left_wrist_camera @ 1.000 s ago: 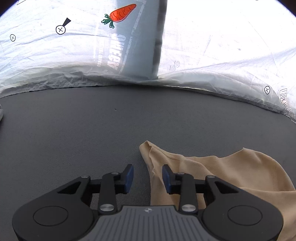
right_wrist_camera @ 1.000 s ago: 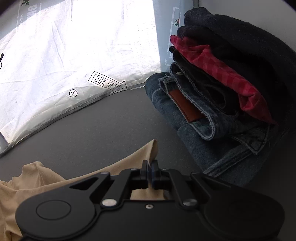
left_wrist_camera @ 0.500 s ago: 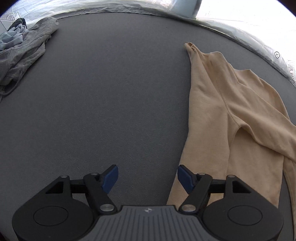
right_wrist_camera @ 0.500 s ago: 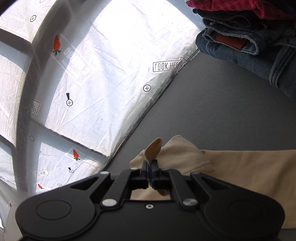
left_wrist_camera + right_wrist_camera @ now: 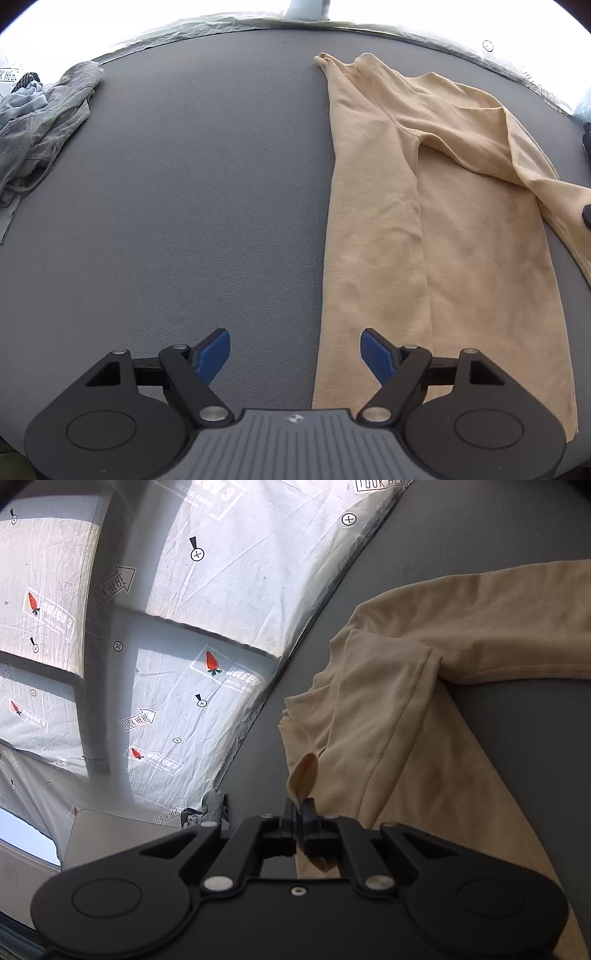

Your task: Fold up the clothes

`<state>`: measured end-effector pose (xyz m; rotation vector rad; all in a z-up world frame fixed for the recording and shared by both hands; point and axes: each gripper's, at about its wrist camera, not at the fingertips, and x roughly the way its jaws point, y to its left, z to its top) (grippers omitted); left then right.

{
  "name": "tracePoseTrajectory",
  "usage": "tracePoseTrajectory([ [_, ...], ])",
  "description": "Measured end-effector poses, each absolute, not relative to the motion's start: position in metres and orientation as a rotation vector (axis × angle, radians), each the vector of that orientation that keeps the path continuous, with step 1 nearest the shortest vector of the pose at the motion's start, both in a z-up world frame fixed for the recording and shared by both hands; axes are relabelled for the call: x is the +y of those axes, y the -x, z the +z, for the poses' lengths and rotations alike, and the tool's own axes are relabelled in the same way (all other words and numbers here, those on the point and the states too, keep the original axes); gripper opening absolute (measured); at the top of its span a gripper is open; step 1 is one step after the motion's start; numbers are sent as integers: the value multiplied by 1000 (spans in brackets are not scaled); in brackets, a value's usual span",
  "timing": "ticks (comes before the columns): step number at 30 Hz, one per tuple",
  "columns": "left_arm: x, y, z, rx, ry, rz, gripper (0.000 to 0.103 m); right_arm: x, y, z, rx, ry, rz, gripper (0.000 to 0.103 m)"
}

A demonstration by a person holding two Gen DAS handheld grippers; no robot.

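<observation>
Where sheeting (image 5: 229,602) ends—grey tabletop (image 5: 184,206).

Bright daylight through translucent sheeting (image 5: 229,590) (blown out up top), sharp focus, fisheye-curved edges

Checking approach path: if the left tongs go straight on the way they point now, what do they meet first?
Probably the left edge of the tan shirt on the grey tabletop. The left tongs, opening with nothing between them, straddle that edge; depth is unclear.

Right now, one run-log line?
left gripper: opening, empty | right gripper: shut on beige shirt | grey garment: untouched
</observation>
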<state>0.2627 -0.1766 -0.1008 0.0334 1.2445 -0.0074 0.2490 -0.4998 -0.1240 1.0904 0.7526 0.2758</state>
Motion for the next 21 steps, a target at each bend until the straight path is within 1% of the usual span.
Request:
tracePoseTrajectory([
  [21, -180, -219, -106, 1279, -88, -67, 79, -423, -204, -147, 977, -996, 419, 3],
])
